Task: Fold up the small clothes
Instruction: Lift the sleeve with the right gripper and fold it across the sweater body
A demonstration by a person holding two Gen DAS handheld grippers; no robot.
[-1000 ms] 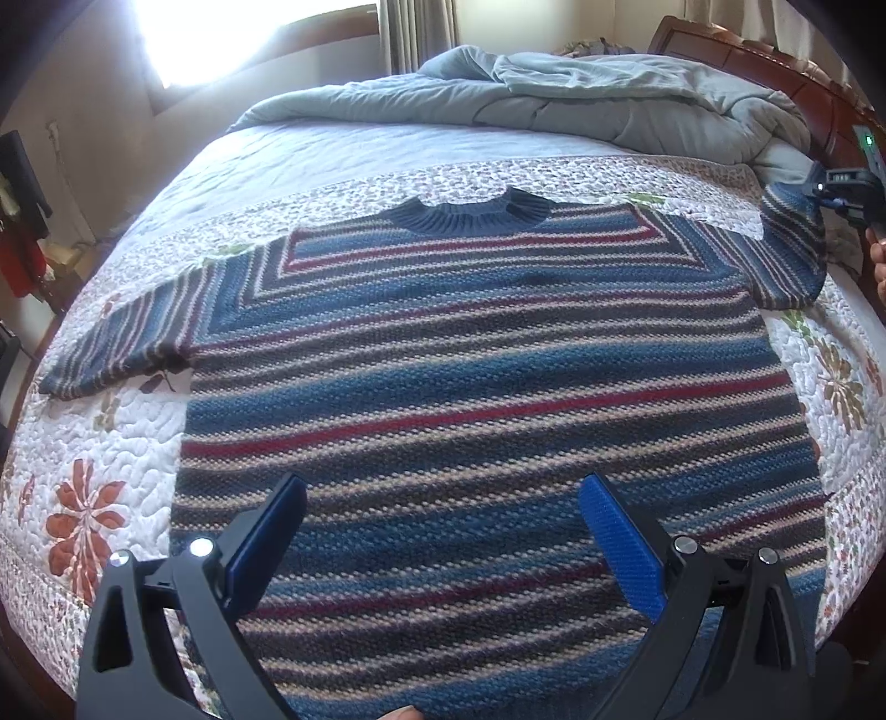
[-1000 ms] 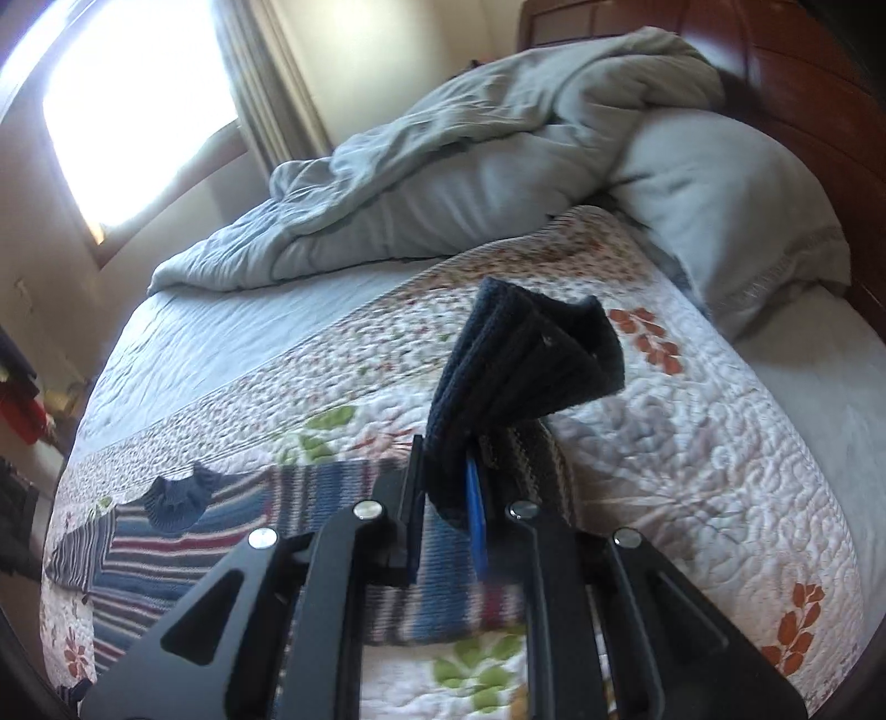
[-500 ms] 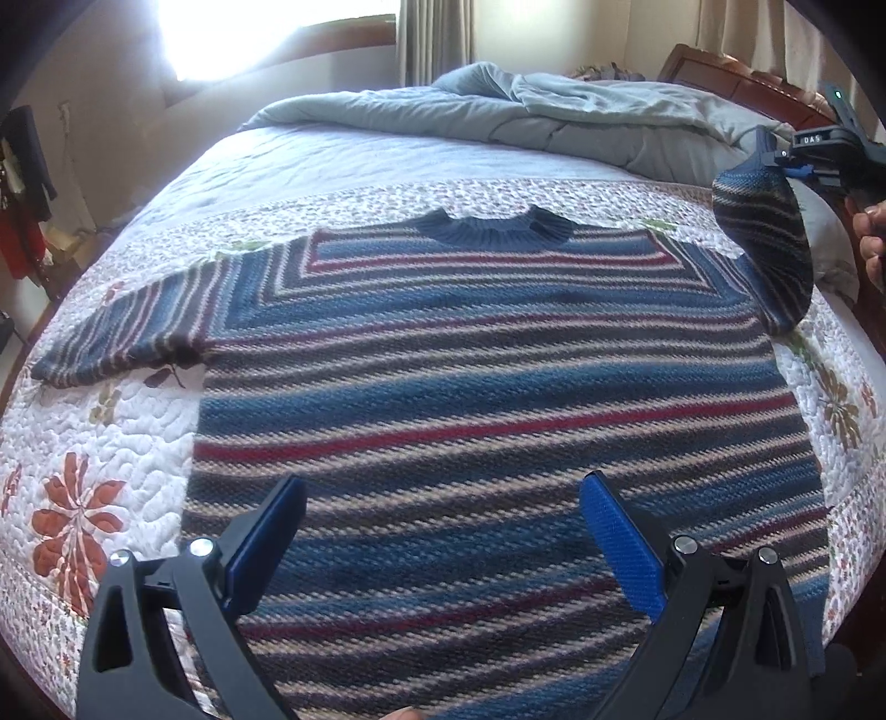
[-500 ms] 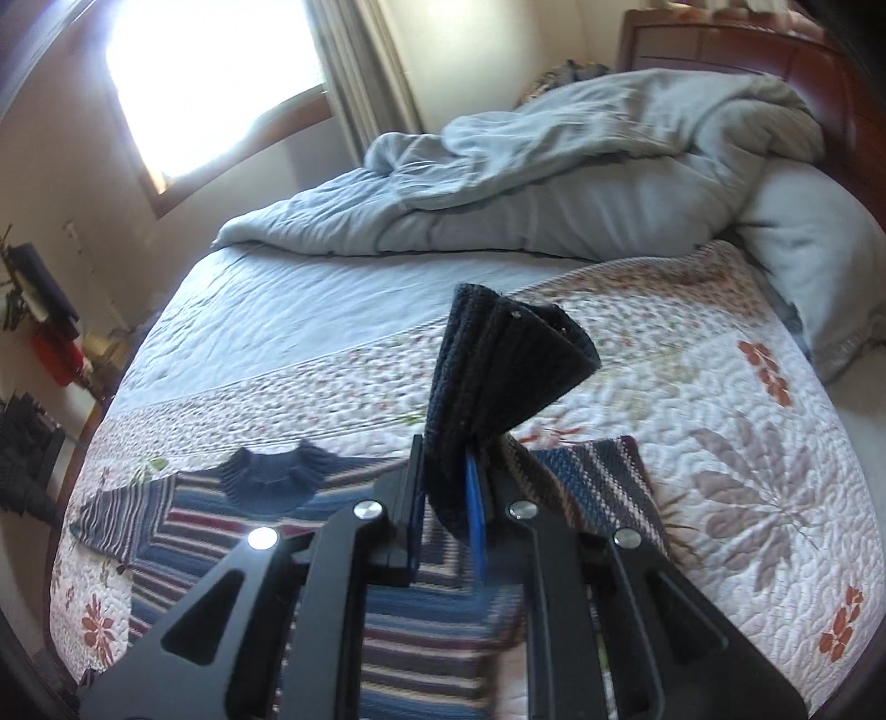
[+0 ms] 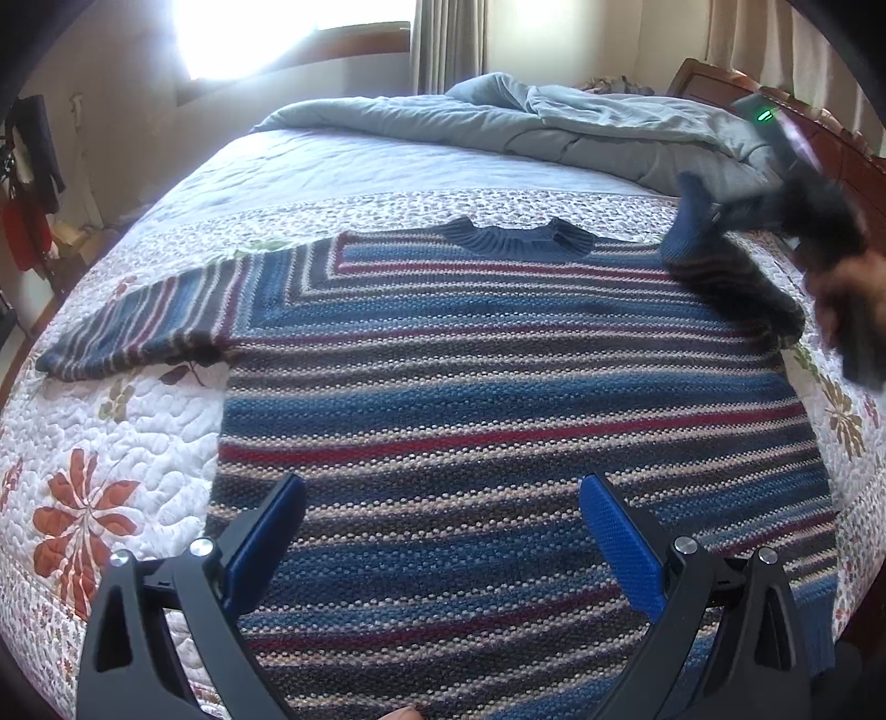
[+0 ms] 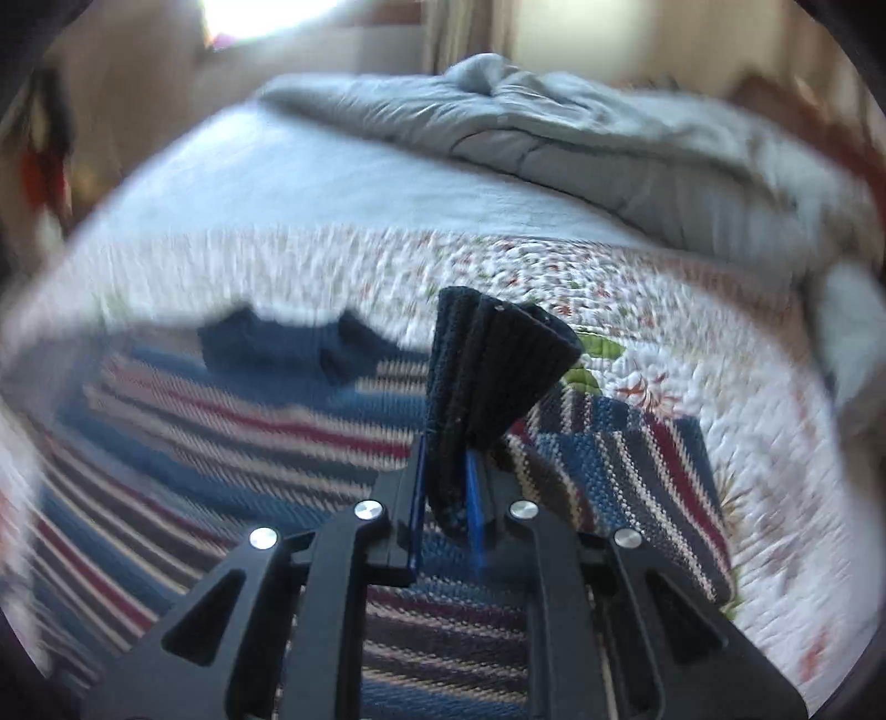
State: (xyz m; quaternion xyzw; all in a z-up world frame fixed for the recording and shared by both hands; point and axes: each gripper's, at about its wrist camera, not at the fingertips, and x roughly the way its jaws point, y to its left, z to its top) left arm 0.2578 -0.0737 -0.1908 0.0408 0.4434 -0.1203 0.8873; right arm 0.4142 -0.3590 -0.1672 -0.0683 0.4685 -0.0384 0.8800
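Note:
A striped knitted sweater (image 5: 498, 387) in blue, red and cream lies flat on the quilted bed, its dark collar (image 5: 518, 238) at the far side. Its left sleeve (image 5: 144, 327) is spread out on the quilt. My left gripper (image 5: 443, 531) hangs open above the hem, with nothing between its blue pads. My right gripper (image 6: 446, 487) is shut on the dark cuff (image 6: 487, 376) of the right sleeve, and the sleeve (image 6: 626, 482) is lifted and folded inward over the shoulder. From the left wrist view the right gripper (image 5: 714, 216) is blurred at the far right, with a hand (image 5: 847, 299) behind it.
A rumpled grey duvet (image 5: 554, 127) is piled at the head of the bed, before a wooden headboard (image 5: 819, 138). The floral quilt (image 5: 111, 471) covers the bed around the sweater. A bright window (image 5: 277, 33) lies beyond; dark clothes (image 5: 27, 183) hang at the left.
The right gripper has carried the sleeve cuff leftward and down, over the sweater's shoulder towards the collar. The left gripper has drifted a little and stays open.

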